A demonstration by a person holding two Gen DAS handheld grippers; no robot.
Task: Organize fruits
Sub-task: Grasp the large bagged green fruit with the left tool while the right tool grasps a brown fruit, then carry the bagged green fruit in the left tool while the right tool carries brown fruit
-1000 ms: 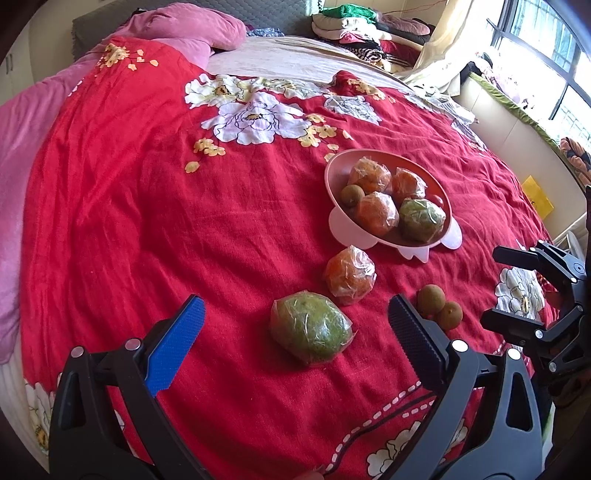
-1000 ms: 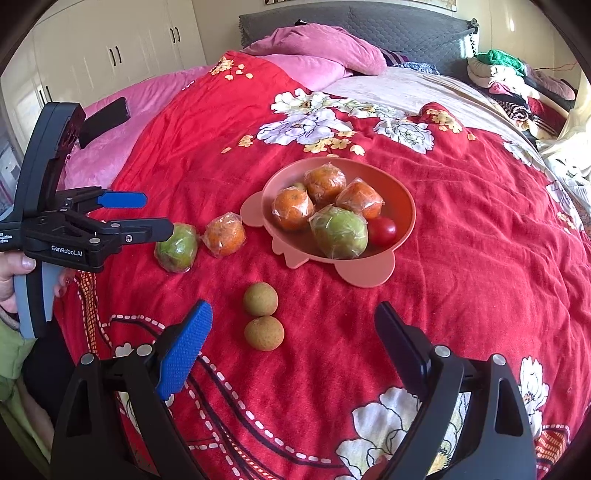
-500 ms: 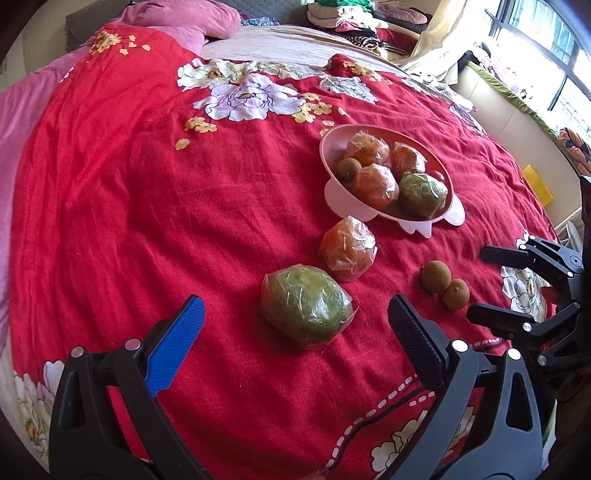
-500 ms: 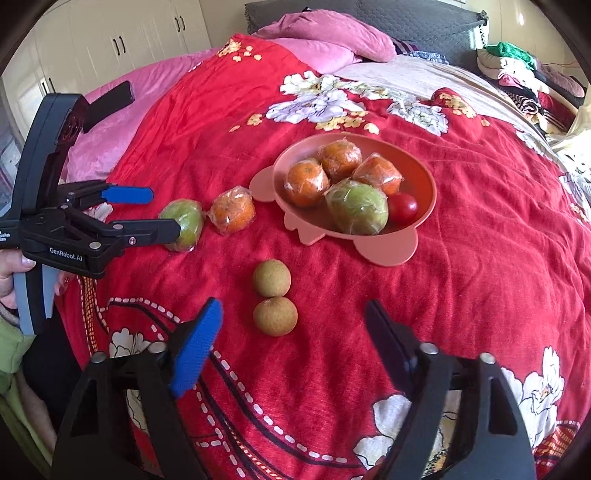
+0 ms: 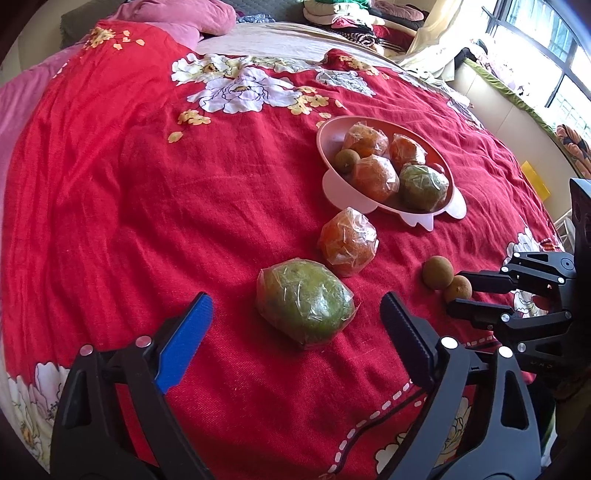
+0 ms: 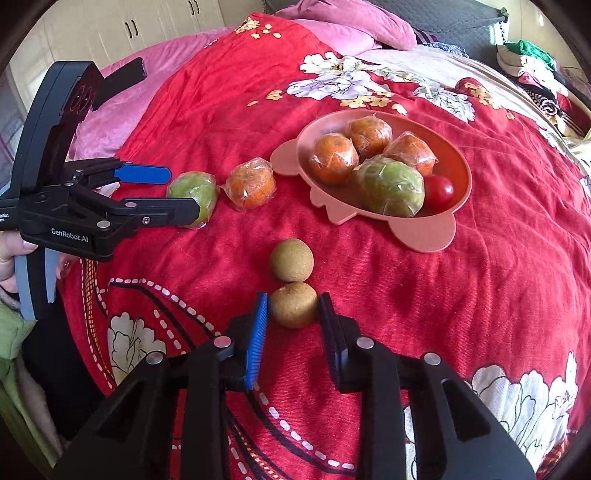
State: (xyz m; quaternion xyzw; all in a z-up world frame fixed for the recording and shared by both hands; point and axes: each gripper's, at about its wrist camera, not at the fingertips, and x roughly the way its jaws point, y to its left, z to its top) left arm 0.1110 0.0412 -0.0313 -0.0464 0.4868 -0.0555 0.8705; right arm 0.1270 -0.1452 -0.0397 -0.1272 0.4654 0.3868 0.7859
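Note:
A pink bowl on the red bedspread holds several wrapped fruits and a small tomato. A wrapped green fruit and a wrapped orange lie on the spread. Two brown kiwis lie side by side. My right gripper has its jaws closed against the near kiwi, which rests on the spread; the far kiwi touches it. My left gripper is open and empty, just short of the green fruit.
The red floral bedspread covers the bed. Pink pillows lie at the head. Folded clothes are piled at the far side. A window sill runs along the right.
My right gripper moved forward and closed its jaws around the near kiwi. My left gripper moved closer to the wrapped green fruit and stayed open.

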